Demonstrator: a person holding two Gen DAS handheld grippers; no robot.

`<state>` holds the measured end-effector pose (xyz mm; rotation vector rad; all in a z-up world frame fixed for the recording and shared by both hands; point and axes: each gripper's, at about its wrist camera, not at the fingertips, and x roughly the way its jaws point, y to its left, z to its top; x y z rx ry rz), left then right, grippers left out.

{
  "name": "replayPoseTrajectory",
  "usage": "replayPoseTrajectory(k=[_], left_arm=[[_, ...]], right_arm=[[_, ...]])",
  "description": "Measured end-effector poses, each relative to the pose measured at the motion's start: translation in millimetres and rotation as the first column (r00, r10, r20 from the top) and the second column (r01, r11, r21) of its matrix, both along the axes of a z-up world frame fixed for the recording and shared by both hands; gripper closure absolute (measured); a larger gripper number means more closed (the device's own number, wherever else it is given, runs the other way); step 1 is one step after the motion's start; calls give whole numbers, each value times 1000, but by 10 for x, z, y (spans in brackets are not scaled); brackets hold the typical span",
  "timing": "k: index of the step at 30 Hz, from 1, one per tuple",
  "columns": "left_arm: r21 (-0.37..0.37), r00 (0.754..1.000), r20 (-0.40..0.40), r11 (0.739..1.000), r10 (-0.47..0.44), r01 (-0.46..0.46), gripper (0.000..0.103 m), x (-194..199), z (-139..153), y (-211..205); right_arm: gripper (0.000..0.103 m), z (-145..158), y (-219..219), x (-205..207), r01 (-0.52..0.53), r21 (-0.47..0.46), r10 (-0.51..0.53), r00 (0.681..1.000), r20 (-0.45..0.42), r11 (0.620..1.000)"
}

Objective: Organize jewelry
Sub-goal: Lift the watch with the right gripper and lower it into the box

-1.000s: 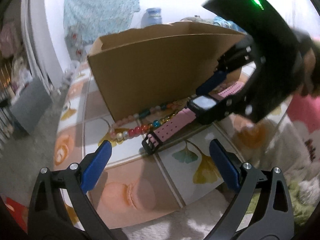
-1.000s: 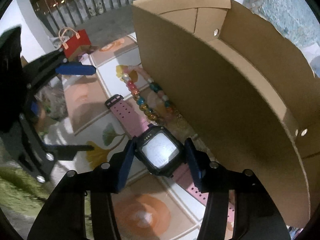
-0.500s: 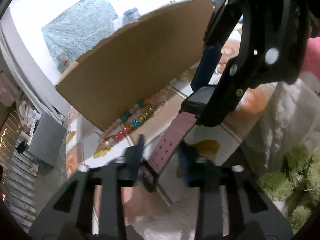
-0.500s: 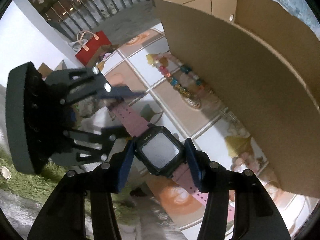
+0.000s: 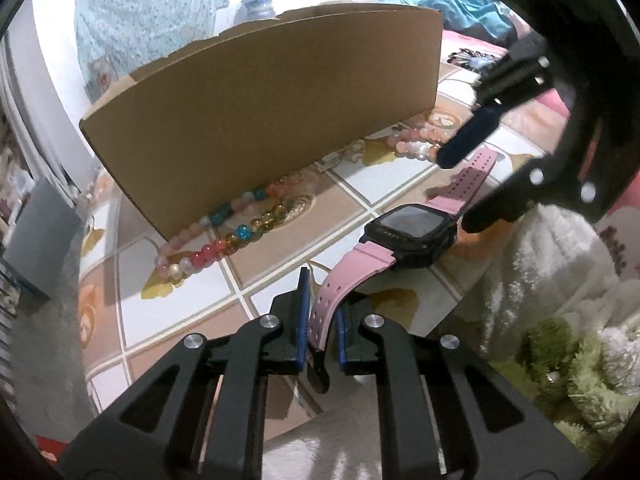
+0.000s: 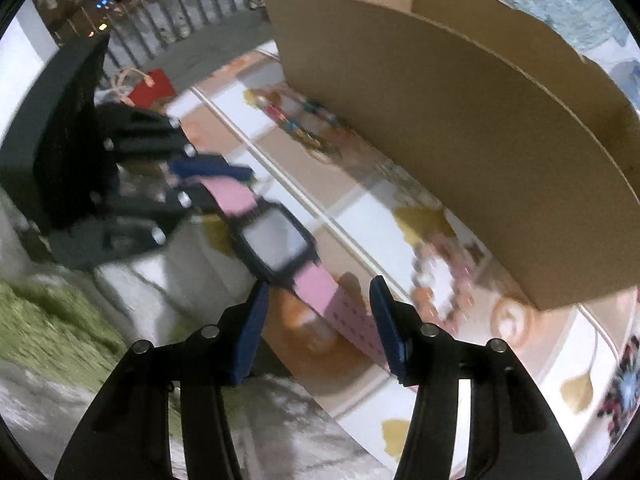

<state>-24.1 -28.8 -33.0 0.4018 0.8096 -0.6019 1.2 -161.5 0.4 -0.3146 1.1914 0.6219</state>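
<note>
Nearest in the left wrist view, the left gripper [image 5: 322,330] has just been closing and its blue pads now pinch the smooth pink strap of the watch [image 5: 412,236], close to its dark buckle end. The strap arches up from the pads to the square black case with its pale glassy screen, and the far strap, punched with rows of holes, runs on toward the right gripper [image 5: 460,184].

In the right wrist view, the right gripper [image 6: 316,320] stands about half open. The perforated strap lies between its blue fingers [image 6: 386,320], but the pads do not press it; the watch case [image 6: 276,242] sits just beyond the fingertips, and this view is blurred.

The watch hangs over a glossy mat [image 5: 280,276] printed with pale squares, white lines, orange rounds and yellow ginkgo leaves. A fluffy white and green rug [image 5: 560,340] borders it.

Farther on, a strand of round glass-like beads [image 5: 224,240] in red, amber, teal and milky pink lies on the mat, touching the foot of a plain brown cardboard box [image 5: 272,112]. A second bracelet of pale pink beads [image 5: 416,144] lies near the box's right corner.

Beyond stand a white wall, a hanging turquoise cloth [image 5: 148,20], and in the right wrist view a red bag [image 6: 150,86] before a railing.
</note>
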Motion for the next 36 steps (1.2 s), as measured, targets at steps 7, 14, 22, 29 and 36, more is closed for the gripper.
replayPoseTrajectory(k=[7,14,22,29,36], left_arm=[[-81,997,-78,997,12,-18,93,101,-5,75],[-145,993,-119,989,17,-34,96,200,-12,147],[-212,997,-78,977,6,-22,98,140,354,196],[-288,998,60,957,-26,42,98,240,1217,327],[-254,1000,-25,967,18,-24,98,1157,1616,309]], right_arm=[[64,-124,116,-209,-37,-134,55,990,132,990],[95,-75,40,-115,80,-53,-69,981,183,995],[100,241,57,-254,137,-2,-131,953,273,991],[100,1133,101,-115,136,65,-150,895,419,989],[100,1541,-75,795,158,164,-201,935,292,974]])
